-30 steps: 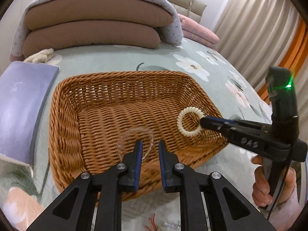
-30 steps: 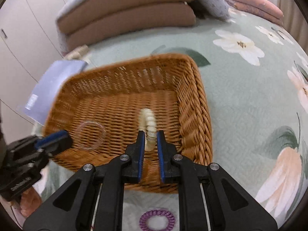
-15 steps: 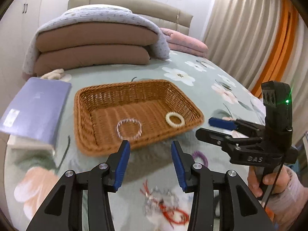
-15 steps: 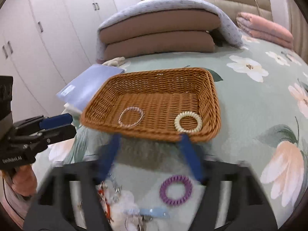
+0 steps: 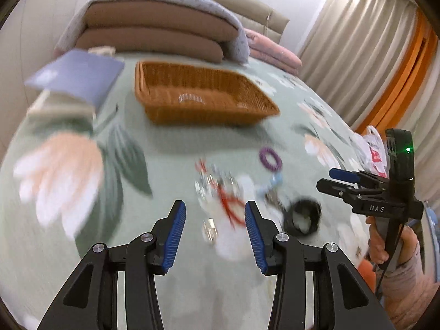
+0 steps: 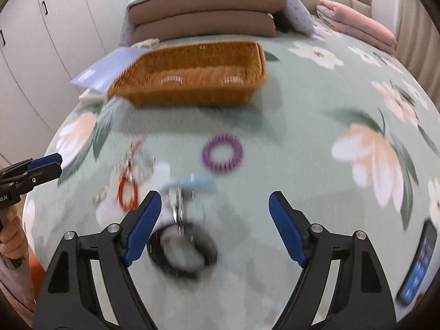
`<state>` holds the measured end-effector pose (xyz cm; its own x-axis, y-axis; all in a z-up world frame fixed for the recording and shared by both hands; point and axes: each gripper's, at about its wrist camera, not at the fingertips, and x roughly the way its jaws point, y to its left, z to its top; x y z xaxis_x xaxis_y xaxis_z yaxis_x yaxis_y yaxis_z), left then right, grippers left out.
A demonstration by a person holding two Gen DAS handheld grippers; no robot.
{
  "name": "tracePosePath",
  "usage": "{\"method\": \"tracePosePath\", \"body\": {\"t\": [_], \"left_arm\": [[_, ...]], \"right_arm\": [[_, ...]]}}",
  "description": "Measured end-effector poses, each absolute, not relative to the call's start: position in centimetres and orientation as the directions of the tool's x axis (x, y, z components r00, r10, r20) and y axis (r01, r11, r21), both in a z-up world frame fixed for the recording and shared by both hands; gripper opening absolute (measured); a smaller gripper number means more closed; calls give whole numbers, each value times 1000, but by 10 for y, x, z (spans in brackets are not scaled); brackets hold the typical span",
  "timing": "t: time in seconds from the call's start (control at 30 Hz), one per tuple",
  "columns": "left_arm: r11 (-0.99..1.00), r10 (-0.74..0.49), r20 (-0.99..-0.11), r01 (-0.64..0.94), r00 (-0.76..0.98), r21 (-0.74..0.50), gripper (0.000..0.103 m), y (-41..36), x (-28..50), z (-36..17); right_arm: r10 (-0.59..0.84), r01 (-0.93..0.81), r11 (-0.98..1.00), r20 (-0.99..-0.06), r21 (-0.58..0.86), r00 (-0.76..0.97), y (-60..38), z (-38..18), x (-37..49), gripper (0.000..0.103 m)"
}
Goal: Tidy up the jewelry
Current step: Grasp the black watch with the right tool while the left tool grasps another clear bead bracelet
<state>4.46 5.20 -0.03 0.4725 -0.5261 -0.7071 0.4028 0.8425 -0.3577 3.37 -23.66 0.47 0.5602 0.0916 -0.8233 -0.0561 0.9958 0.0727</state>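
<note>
A brown wicker basket (image 5: 203,112) (image 6: 192,96) sits far back on the floral bedspread. Inside lie a clear bead bracelet (image 5: 190,99) (image 6: 170,79) and a white bead bracelet (image 6: 232,79). Closer, loose on the bedspread, are a purple spiral ring (image 5: 262,156) (image 6: 207,154), a red cord tangled with silvery pieces (image 5: 228,206) (image 6: 122,189), a pale blue piece (image 6: 198,181) and a black band (image 5: 304,203) (image 6: 178,271). My left gripper (image 5: 215,209) (image 6: 57,165) hangs open above the red tangle, holding nothing. My right gripper (image 6: 214,196) (image 5: 326,179) is opening above the black band, with nothing between its jaws.
A lilac folder (image 5: 77,77) (image 6: 107,68) lies left of the basket. Stacked pillows under a blanket (image 6: 209,19) rise behind it. A phone (image 6: 419,264) rests at the right near the bed's edge, and a plastic bag (image 5: 374,151) is by the curtains.
Both grippers let their bracelets go in the basket, opened, and pulled back toward the near side of the bed. The loose jewelry pile has come into view below them.
</note>
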Motion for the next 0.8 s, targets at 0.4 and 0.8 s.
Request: {"method": "tracePosePath", "body": {"t": [0.4,0.8], "left_arm": [[795,-546,-773,491,325,-355,46,-5,-27,-41],[795,-508,-809,522,296,-309,46,-32,-29,-57]], "right_arm": [[151,100,969,-867,224,474,-248,-35,-15,48],[87,199,961,-894,191,440,-231,-49,1,33]]}}
